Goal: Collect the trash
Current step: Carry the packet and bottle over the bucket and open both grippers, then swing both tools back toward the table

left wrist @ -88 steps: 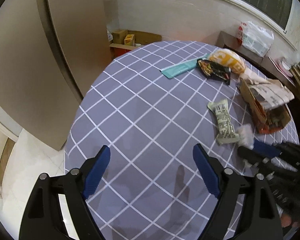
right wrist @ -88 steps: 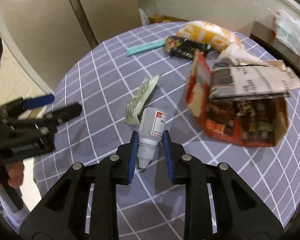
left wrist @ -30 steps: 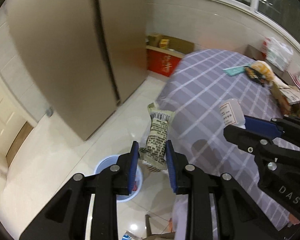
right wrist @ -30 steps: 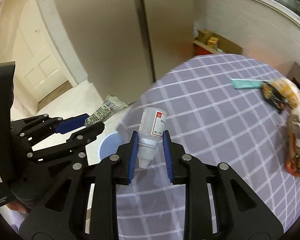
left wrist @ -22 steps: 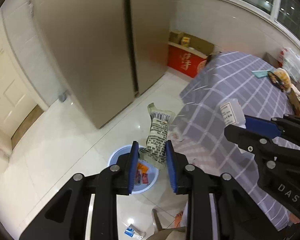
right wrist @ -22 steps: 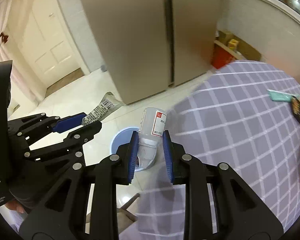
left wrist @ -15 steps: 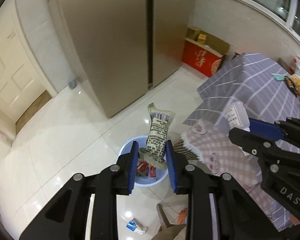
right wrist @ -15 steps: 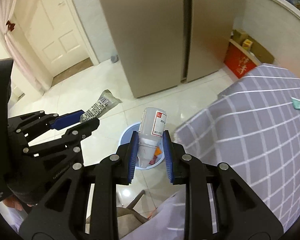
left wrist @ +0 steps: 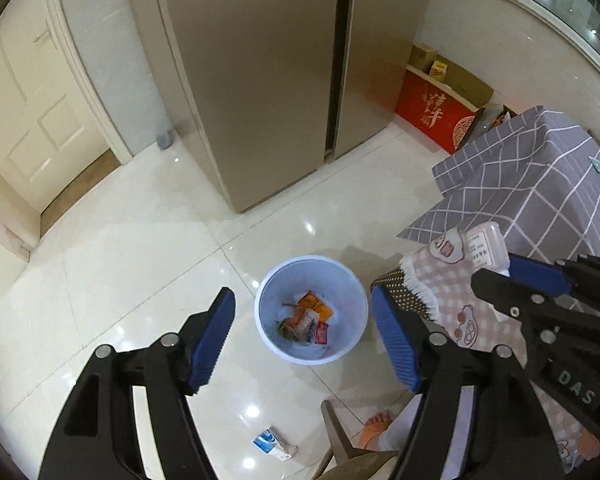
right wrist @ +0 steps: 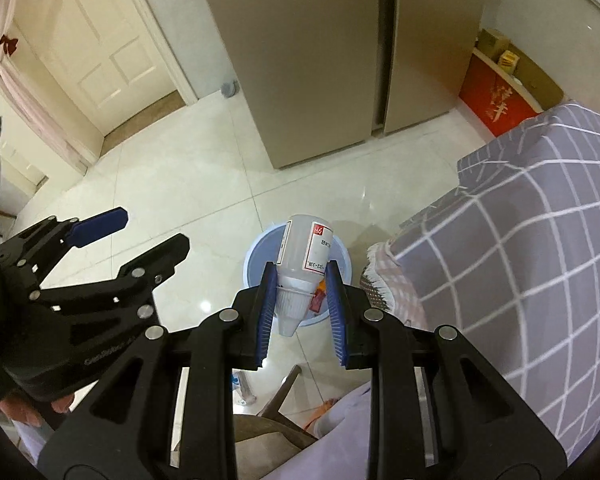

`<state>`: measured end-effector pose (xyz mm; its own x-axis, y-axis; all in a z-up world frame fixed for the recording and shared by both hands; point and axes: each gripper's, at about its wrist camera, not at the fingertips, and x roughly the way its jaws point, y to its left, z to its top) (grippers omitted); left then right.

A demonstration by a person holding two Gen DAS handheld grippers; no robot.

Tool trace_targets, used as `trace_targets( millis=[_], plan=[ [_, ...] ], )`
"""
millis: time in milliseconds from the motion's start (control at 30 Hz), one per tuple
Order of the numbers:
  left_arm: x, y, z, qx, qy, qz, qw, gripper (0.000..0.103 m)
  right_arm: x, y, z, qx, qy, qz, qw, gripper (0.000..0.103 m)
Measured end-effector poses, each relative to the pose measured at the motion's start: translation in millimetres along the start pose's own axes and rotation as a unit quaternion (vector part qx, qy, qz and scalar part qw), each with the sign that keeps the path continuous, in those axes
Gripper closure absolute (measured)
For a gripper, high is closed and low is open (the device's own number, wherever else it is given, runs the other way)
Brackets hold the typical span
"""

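A pale blue waste bin (left wrist: pixel 311 309) stands on the glossy white tiled floor (left wrist: pixel 140 256), and everything here is set around it. The left tongs (left wrist: pixel 305 342) hang above the bin with their blue-padded jaws spread wide, one to either side of its rim, holding nothing. Inside the bin lie several wrappers (left wrist: pixel 306 317), orange, red and white among them. The right tongs (right wrist: pixel 302 303) are above the bin as well, jaws closed on a white plastic bottle (right wrist: pixel 304 264) with a red-edged label; the bottle is gripped by its neck end, nozzle toward the camera, and from the right wrist view it covers much of the bin (right wrist: pixel 260 264). In the left wrist view the same bottle (left wrist: pixel 485 245) shows to the right of the bin, at the tip of the right tongs. Farther right of the bin, a table draped in a grey checked tablecloth (left wrist: pixel 540 184) hangs close to the floor, with a pink patterned cloth (left wrist: pixel 456 292) between it and the bin. Beyond the bin rises a tall bronze refrigerator (left wrist: pixel 268 80); a red box (left wrist: pixel 436 112) sits against the wall to its right. A small blue-and-white carton (left wrist: pixel 274 442) lies on the floor on the near side of the bin.
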<state>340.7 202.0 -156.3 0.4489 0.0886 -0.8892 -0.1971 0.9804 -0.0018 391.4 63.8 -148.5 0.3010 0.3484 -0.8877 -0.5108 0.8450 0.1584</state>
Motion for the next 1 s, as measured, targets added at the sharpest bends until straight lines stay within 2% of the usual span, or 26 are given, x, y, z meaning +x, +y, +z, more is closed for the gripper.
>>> trace_targets(
  millis=[133,167,200,233,300,367,600,833,1000],
  plan=[
    [-3.2,11.9,-6.6,-0.015,0.001,0.009,0.9998,0.034,8.1,10.0,3.1,-0.017,-0.003,0.004,1.000,0.075],
    [-4.9,15.5,-8.4,-0.020,0.001,0.013,0.9997,0.036,7.8,14.4,3.8,-0.028,-0.011,0.013,0.999,0.051],
    [-6.0,18.6,-9.6,-0.024,0.001,0.023,0.9995,0.036,6.1,16.3,3.6,-0.037,-0.019,0.016,0.999,0.039],
    [-7.5,23.4,-11.2,-0.029,0.000,0.041,0.9988,0.035,3.5,17.9,3.9,-0.043,-0.034,0.005,0.998,0.023],
    [-9.4,28.1,-11.8,-0.036,0.000,0.030,0.9989,0.035,-1.9,20.4,4.0,-0.051,-0.059,-0.011,0.997,0.022],
    [-11.9,33.7,-13.9,-0.047,0.000,0.034,0.9983,0.035,-0.9,18.9,3.7,-0.047,-0.047,0.005,0.998,0.023],
    [-15.7,37.6,-18.7,-0.054,0.001,0.047,0.9974,0.035,-2.2,14.9,-1.6,-0.042,-0.040,0.013,0.998,0.023],
    [-18.1,38.7,-29.7,-0.061,0.009,0.059,0.9964,0.035,-13.1,8.4,-9.3,-0.035,-0.046,0.015,0.998,0.023],
    [-28.2,31.3,-33.4,-0.061,0.001,0.062,0.9962,0.035,-31.0,-6.3,-15.7,-0.021,-0.057,0.014,0.998,0.022]
  ],
)
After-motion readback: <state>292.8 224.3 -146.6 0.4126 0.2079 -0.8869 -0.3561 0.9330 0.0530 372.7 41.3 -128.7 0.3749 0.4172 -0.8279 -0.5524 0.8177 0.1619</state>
